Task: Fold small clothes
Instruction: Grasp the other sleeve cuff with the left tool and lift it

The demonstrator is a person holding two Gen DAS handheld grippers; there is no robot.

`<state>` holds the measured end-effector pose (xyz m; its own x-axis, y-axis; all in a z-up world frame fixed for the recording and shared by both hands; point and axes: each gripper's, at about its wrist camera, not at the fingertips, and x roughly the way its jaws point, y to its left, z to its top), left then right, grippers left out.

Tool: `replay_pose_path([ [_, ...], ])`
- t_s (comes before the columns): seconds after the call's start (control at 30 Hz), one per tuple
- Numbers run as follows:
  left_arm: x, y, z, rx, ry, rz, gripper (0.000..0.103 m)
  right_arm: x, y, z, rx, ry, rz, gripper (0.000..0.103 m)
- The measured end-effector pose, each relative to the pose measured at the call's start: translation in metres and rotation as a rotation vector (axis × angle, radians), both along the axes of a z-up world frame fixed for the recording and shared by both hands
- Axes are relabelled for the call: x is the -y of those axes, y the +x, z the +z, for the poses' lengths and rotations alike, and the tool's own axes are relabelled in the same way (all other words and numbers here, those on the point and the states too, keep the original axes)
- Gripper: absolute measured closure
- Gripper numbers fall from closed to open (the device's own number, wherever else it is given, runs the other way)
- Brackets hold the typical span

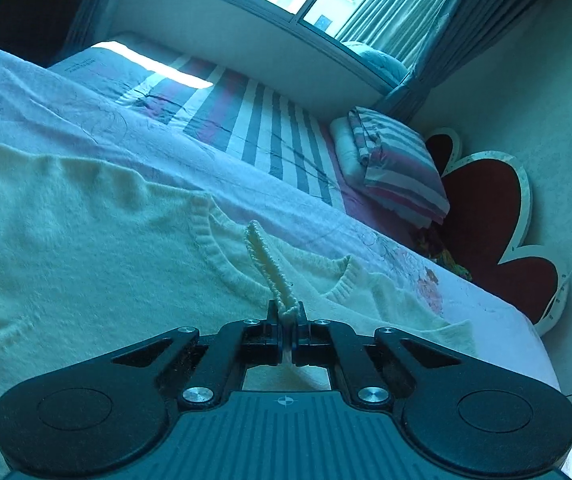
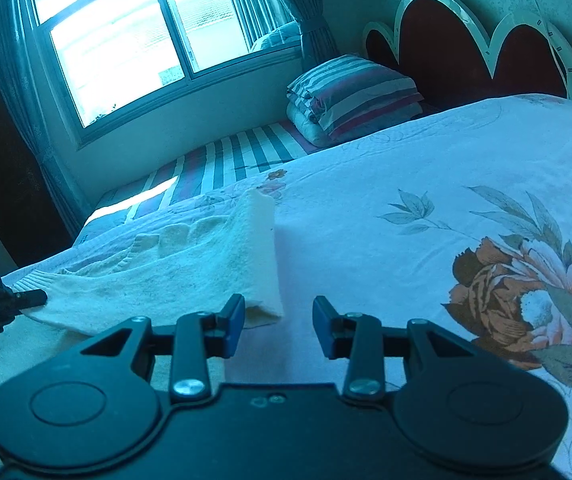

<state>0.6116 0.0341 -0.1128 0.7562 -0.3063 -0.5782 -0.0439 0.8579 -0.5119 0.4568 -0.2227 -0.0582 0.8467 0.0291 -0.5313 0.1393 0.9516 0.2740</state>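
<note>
A cream knitted sweater (image 1: 98, 240) lies spread on the floral bedspread (image 1: 66, 112). My left gripper (image 1: 286, 314) is shut on a ribbed strip of its neckline (image 1: 264, 256), which rises up out of the jaws. In the right wrist view the sweater (image 2: 190, 268) shows as a folded flap, with its near corner (image 2: 268, 312) lying inside the gap, just by the left blue pad (image 2: 236, 322). My right gripper (image 2: 279, 320) stands open and the pads do not press the cloth. The left gripper (image 2: 26, 299) appears at the left edge of that view, pinching the sweater's ribbed edge.
A folded striped quilt (image 2: 349, 96) sits by the red scalloped headboard (image 2: 453, 52). A striped sheet (image 2: 230, 160) covers the far side under the window (image 2: 126, 40). The bedspread (image 2: 405, 200) stretches to the right. The bed's edge (image 1: 533, 336) drops off at the right in the left wrist view.
</note>
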Motion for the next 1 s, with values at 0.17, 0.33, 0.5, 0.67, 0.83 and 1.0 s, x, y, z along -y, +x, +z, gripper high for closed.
replay_pose_path([
  [0.17,-0.029,-0.003,-0.003,-0.011,0.02,0.018,0.1,-0.015,0.007,0.0,0.001,0.004,0.018,0.064],
  [0.33,-0.051,-0.011,-0.012,-0.013,0.03,0.045,0.1,-0.024,0.013,-0.003,-0.009,-0.005,0.009,0.064],
  [0.5,-0.069,-0.014,-0.02,-0.023,0.029,0.068,0.1,-0.026,0.02,-0.007,-0.02,0.002,0.003,0.064],
  [0.67,-0.08,-0.018,-0.023,-0.03,0.041,0.075,0.1,-0.028,0.026,-0.009,-0.019,-0.004,-0.004,0.065],
  [0.83,-0.087,-0.022,-0.025,-0.025,0.04,0.093,0.1,-0.024,0.034,-0.012,-0.026,-0.005,-0.019,0.065],
  [1.0,-0.089,-0.03,-0.027,-0.02,0.059,0.1,0.1,-0.023,0.042,-0.015,-0.032,-0.006,-0.014,0.065],
])
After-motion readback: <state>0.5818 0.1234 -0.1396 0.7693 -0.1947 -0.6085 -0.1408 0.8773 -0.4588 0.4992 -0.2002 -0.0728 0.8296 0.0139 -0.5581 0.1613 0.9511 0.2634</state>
